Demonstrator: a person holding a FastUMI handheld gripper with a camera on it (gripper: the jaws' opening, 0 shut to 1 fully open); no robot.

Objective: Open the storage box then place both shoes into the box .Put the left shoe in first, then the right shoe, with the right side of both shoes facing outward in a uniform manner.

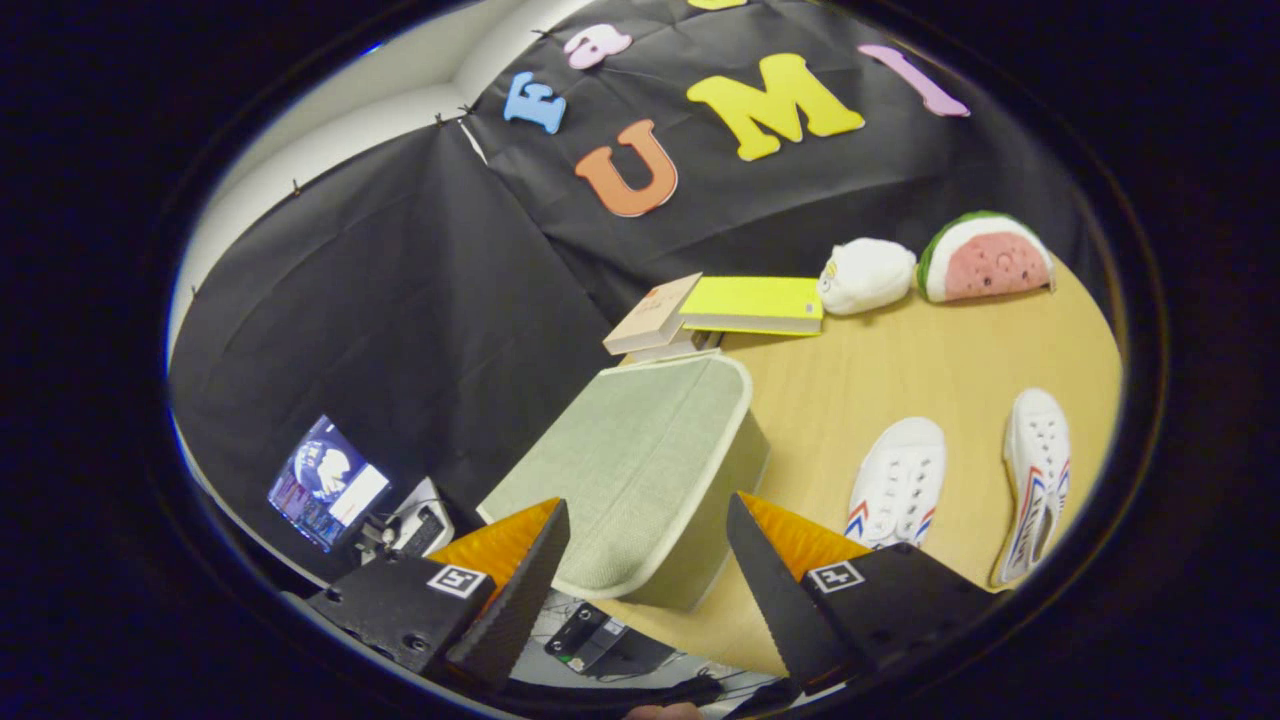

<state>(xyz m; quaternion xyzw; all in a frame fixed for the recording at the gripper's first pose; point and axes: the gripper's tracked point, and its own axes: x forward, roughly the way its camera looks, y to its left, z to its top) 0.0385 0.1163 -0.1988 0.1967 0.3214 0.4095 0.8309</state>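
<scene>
1. Black cloth [400, 300] hangs behind a light wooden table [860, 390], with a pale wall corner showing above it
2. A green fabric storage box [640, 460] sits at the table's near edge, lid closed, just ahead of the fingers
3. The gripper [650, 520] is spread wide and holds nothing; its two fingertips flank the near end of the box lid without clearly touching it
4. Two white shoes with red and blue side stripes lie on the table to the right of the box: one shoe [898, 482] nearer the box, the other shoe [1035, 482] further right, a gap between them
5. Beyond the box, a tan book [652, 314] and a yellow book [755, 304] lie together; further right sit a white plush toy [866, 275] and a watermelon plush [987, 258]
6. Below the table edge, off to the left, a lit screen [325, 483] glows
</scene>
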